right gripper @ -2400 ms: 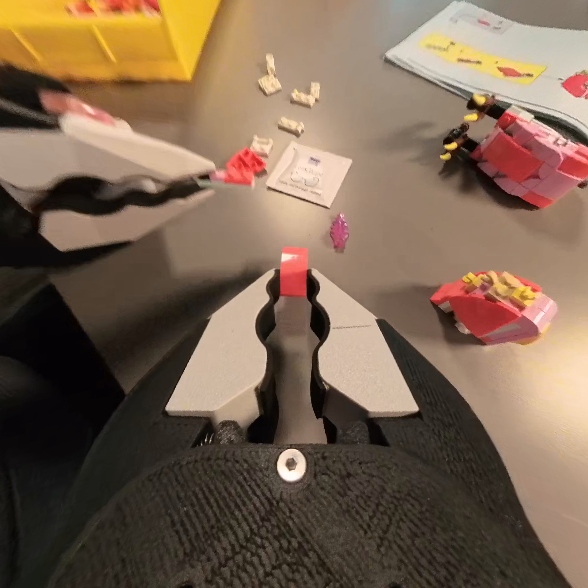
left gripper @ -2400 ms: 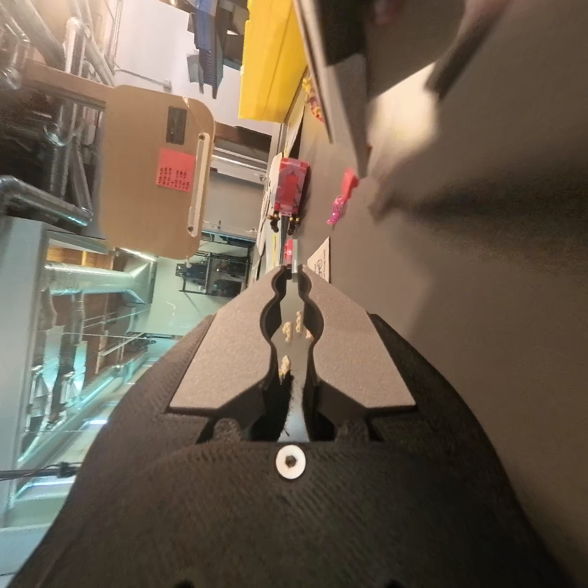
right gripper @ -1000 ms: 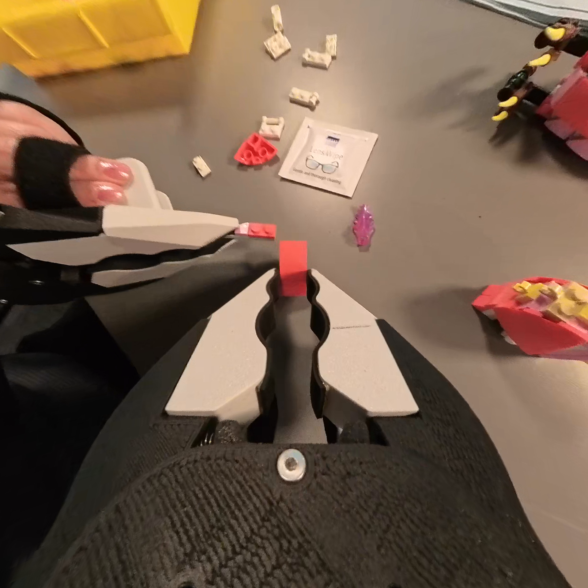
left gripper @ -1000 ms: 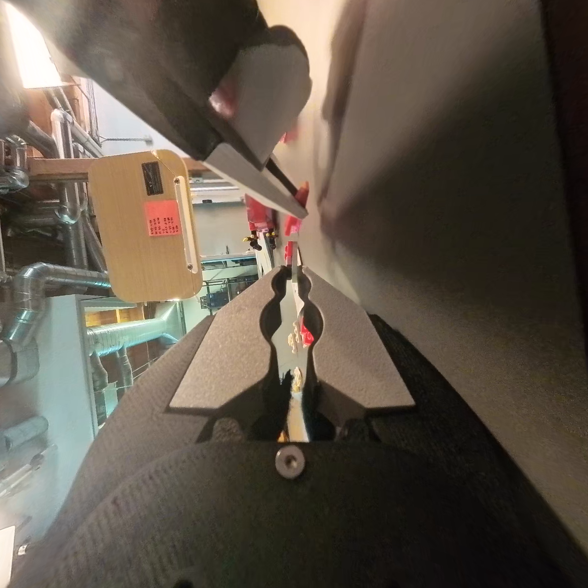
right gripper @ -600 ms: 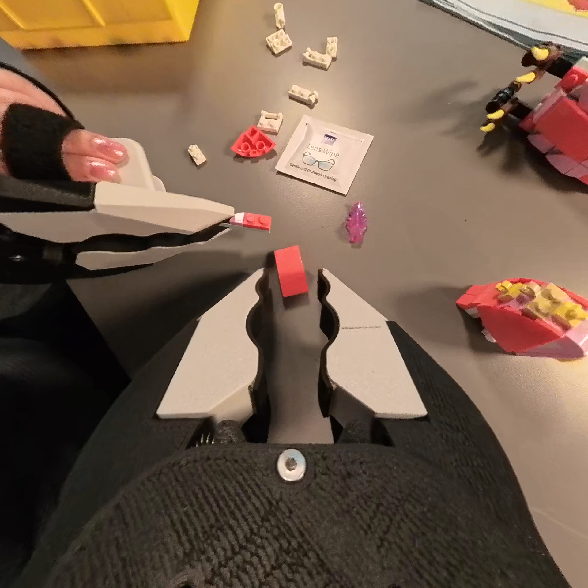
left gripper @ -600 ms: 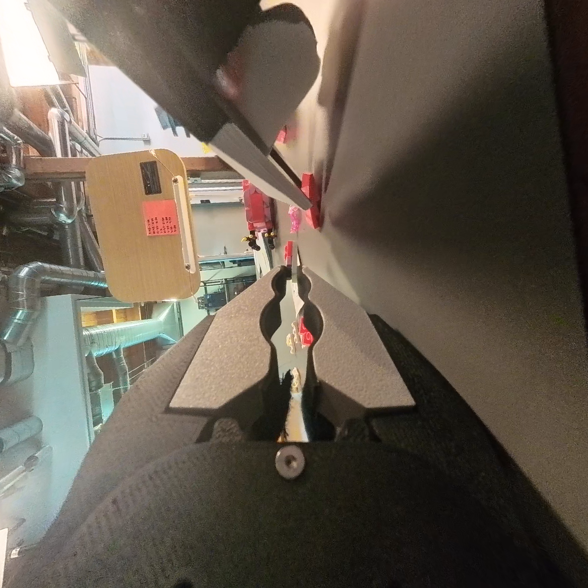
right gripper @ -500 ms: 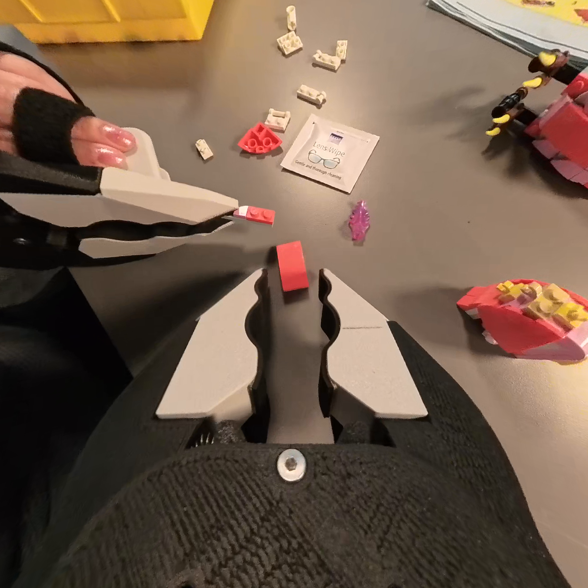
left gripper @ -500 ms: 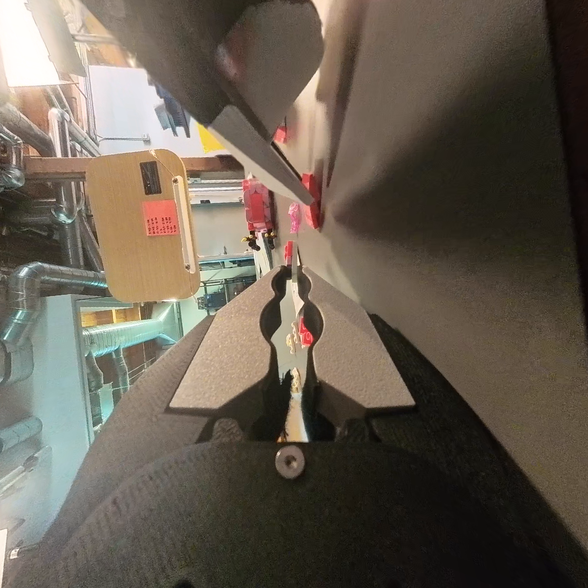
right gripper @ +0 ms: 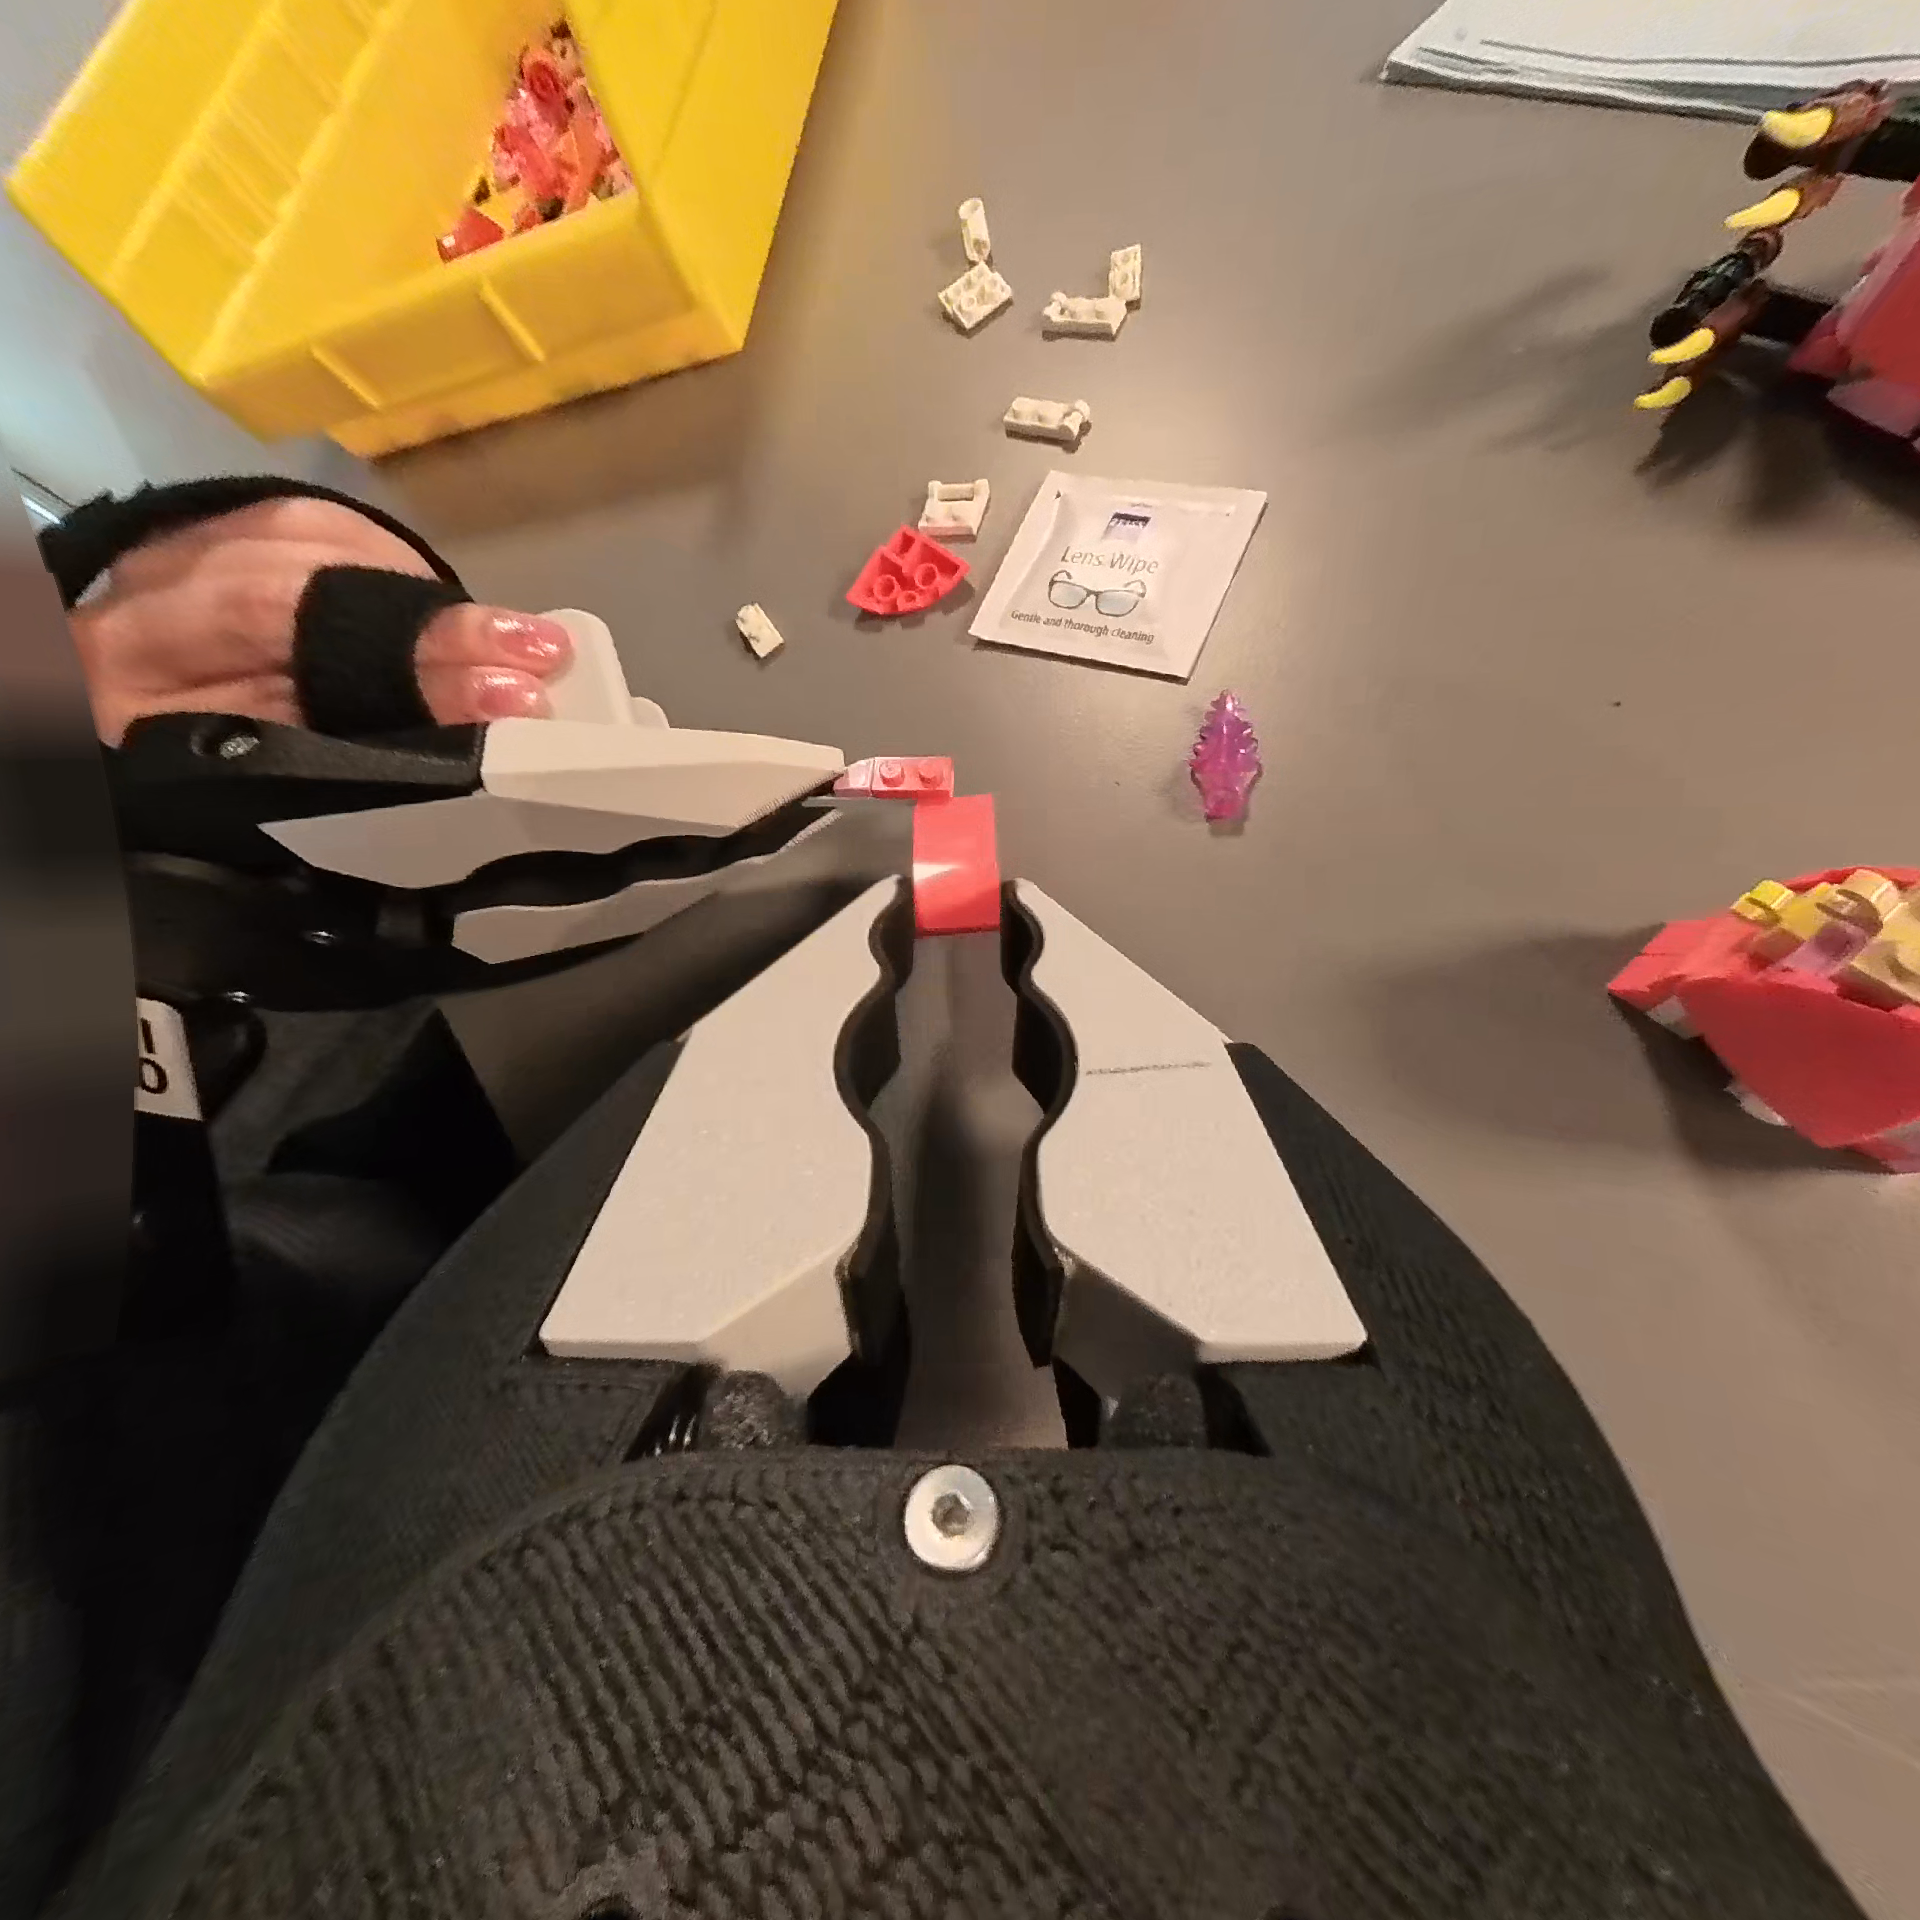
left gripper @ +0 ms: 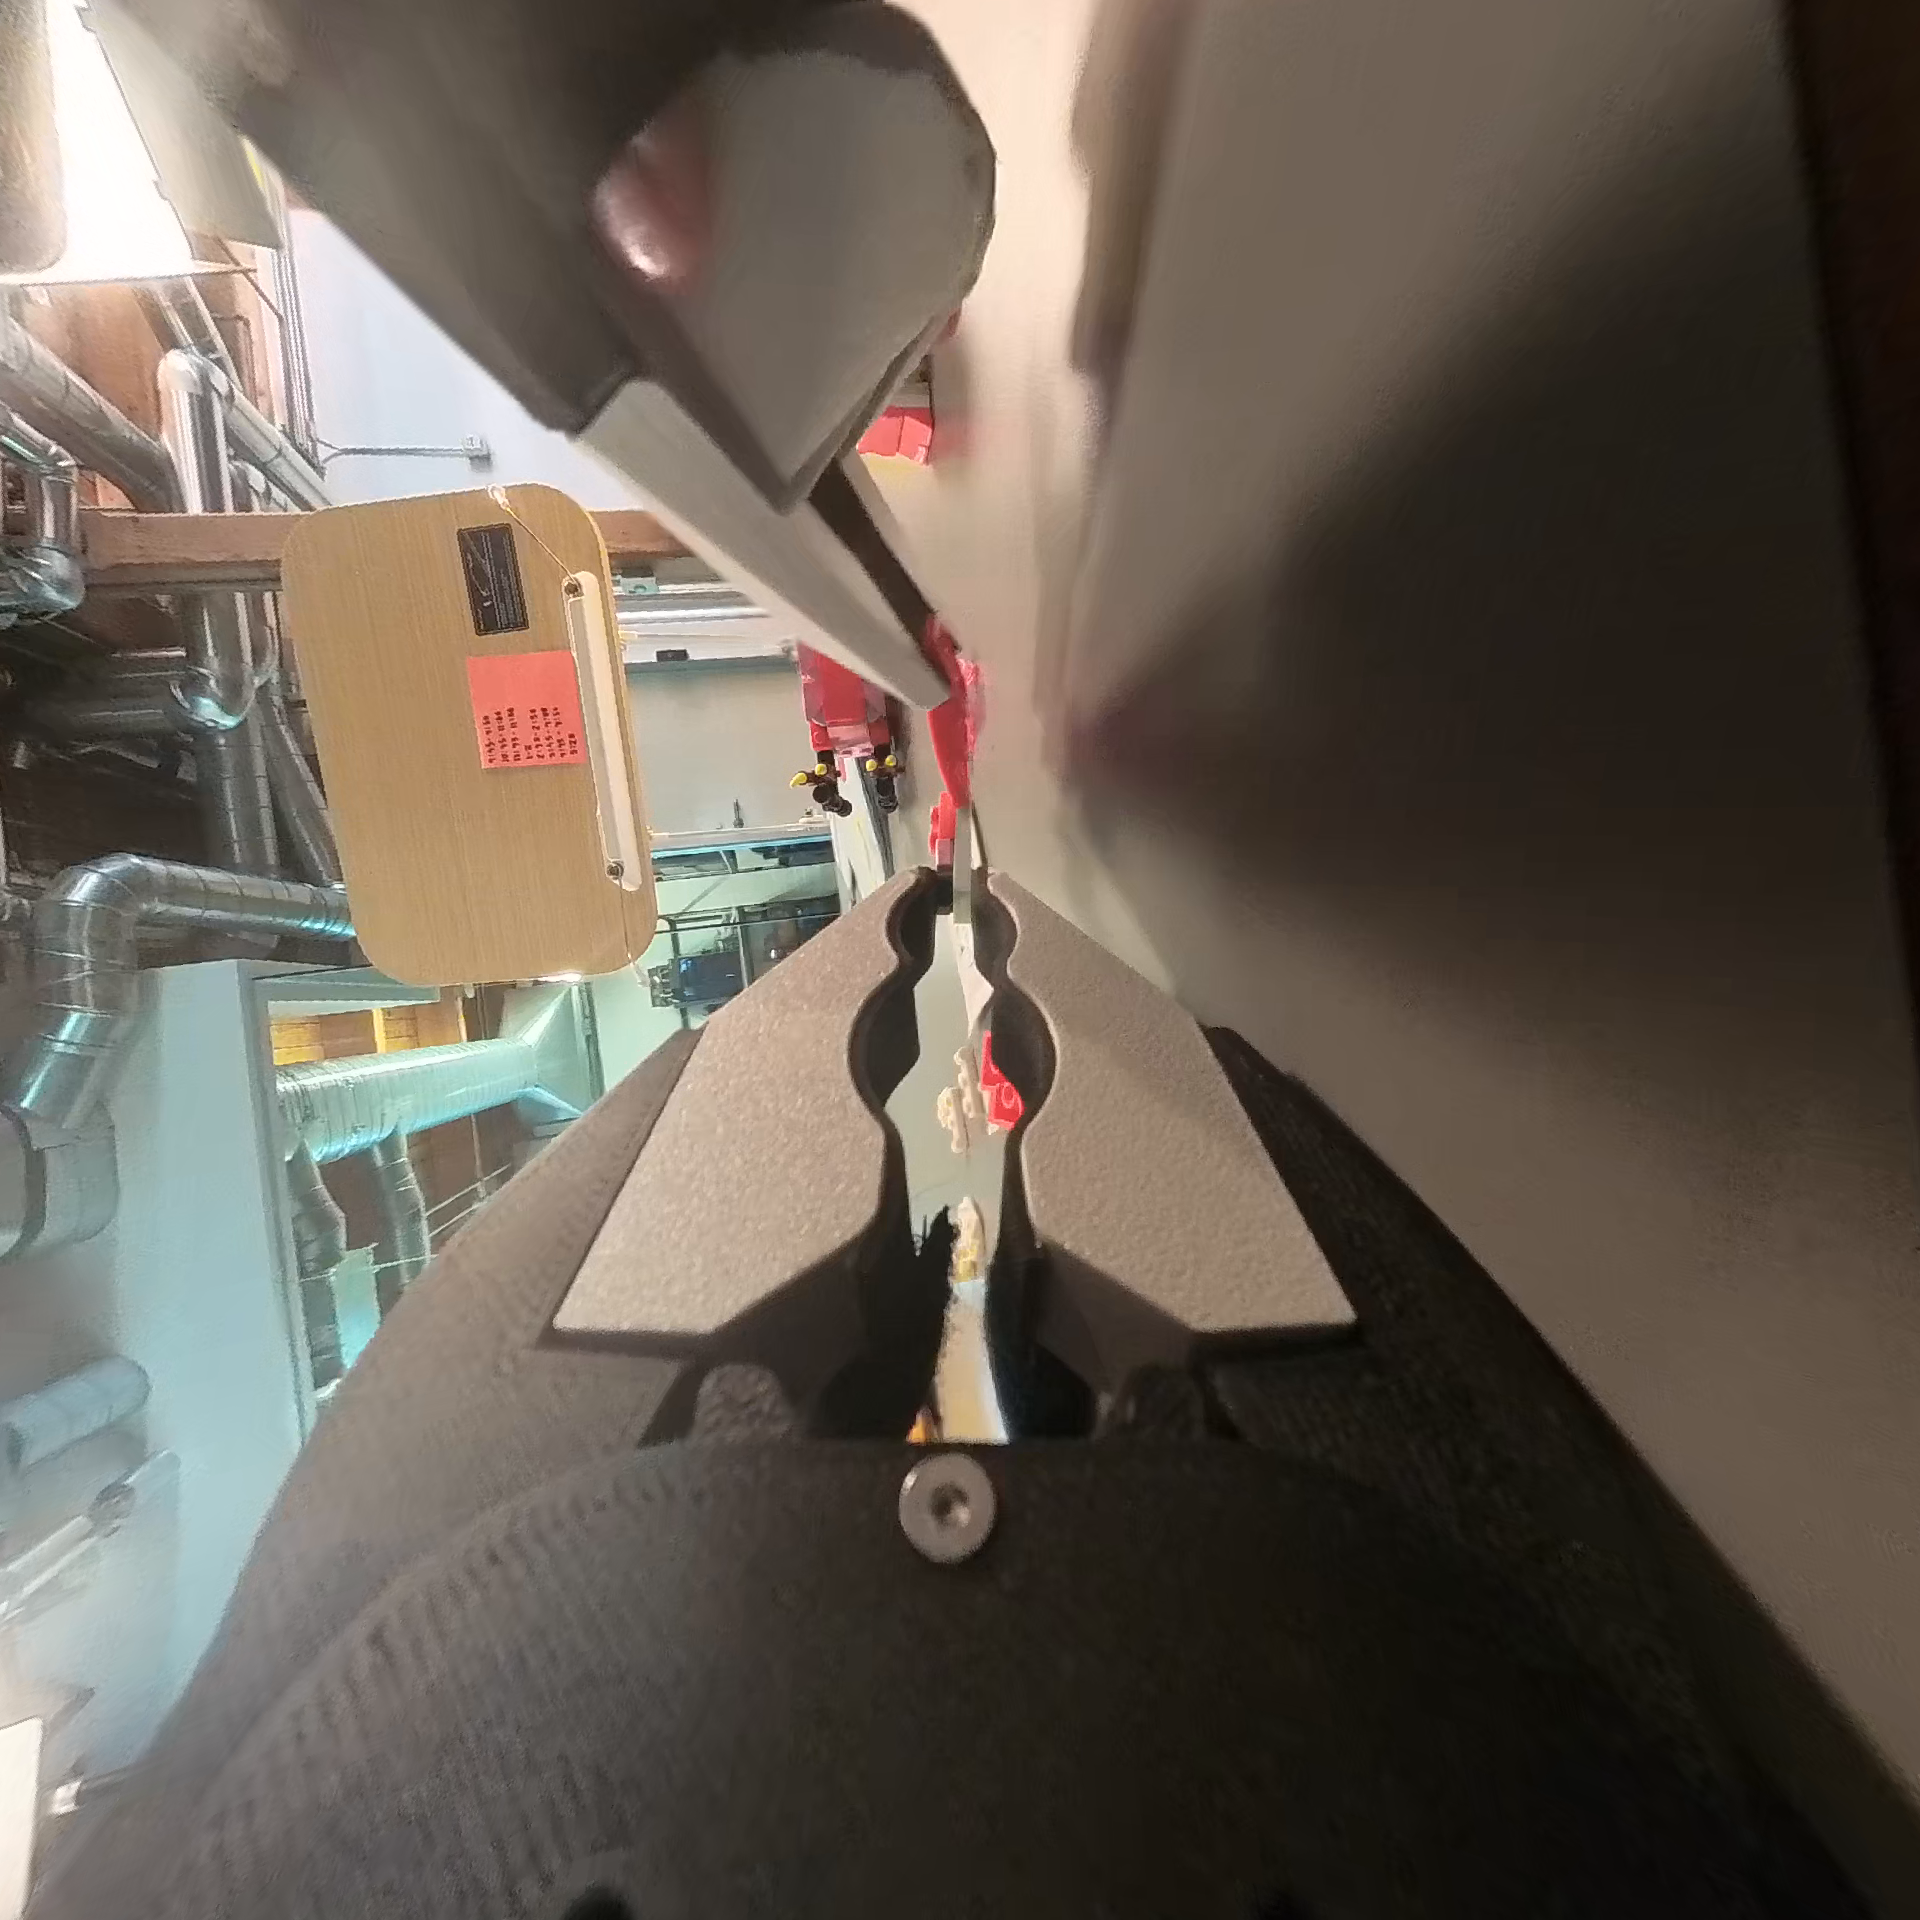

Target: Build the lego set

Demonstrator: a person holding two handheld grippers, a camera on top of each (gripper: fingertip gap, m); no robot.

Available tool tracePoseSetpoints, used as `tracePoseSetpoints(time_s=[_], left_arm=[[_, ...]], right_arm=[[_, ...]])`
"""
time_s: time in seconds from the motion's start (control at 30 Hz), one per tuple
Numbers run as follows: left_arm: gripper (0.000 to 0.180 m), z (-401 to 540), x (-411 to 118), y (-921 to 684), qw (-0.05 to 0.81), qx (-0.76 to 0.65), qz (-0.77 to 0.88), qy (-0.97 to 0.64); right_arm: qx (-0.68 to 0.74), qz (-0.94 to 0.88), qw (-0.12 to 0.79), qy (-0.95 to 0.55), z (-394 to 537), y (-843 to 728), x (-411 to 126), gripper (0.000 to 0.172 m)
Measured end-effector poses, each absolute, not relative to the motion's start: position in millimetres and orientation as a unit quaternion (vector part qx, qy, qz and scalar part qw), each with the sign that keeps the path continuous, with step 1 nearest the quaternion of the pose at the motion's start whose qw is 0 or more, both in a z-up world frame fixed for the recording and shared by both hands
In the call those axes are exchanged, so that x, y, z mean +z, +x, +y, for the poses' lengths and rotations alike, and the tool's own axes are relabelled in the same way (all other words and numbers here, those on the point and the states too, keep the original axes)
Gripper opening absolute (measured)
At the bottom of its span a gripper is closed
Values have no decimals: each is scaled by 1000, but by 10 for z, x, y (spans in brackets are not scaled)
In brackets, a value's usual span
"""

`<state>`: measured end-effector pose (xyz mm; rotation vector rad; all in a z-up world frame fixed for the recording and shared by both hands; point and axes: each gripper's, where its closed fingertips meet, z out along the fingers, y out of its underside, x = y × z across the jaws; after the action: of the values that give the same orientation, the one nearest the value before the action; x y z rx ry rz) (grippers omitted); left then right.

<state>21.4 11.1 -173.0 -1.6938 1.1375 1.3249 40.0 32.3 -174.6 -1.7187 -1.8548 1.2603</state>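
My right gripper (right gripper: 954, 891) is shut on a smooth red brick (right gripper: 954, 857) that sticks out past its fingertips, just above the dark table (right gripper: 1455, 727). My left gripper (right gripper: 826, 798) comes in from the left, held by a hand (right gripper: 312, 634), and is shut on a thin red and pink studded plate piece (right gripper: 899, 777). The plate's end sits right at the red brick's far edge. In the left wrist view my left gripper (left gripper: 956, 883) pinches the thin plate piece (left gripper: 961, 847) edge-on. The right gripper (left gripper: 925, 675) reaches in from above with the red brick (left gripper: 951, 732).
A yellow bin (right gripper: 416, 312) of bricks stands at the far left. Several small white pieces (right gripper: 977, 291), a red wedge piece (right gripper: 909, 571), a white sachet (right gripper: 1122, 571) and a pink crystal piece (right gripper: 1226, 753) lie ahead. Red-pink builds (right gripper: 1787, 997) sit at the right.
My right gripper opened and let the red brick sit loose between its fingers, then shut on it again. The brick now stands next to the left gripper's plate piece.
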Motion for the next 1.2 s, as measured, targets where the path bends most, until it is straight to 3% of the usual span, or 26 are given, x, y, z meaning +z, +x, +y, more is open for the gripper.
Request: tracePoseSetpoints(time_s=[0.4,1.03,1.2], left_arm=[[6,100,-1795,227,329,488,451,-670],[6,229,-1883,227,316,464,455,-692],[18,276,-1830,150,336,460,416,-708]], right_arm=[[432,-633,178,-618,443,401,-1699,15],[444,-625,139,-627,361,322,-1779,15],[443,-623,137,-629,371,325,-1782,15]])
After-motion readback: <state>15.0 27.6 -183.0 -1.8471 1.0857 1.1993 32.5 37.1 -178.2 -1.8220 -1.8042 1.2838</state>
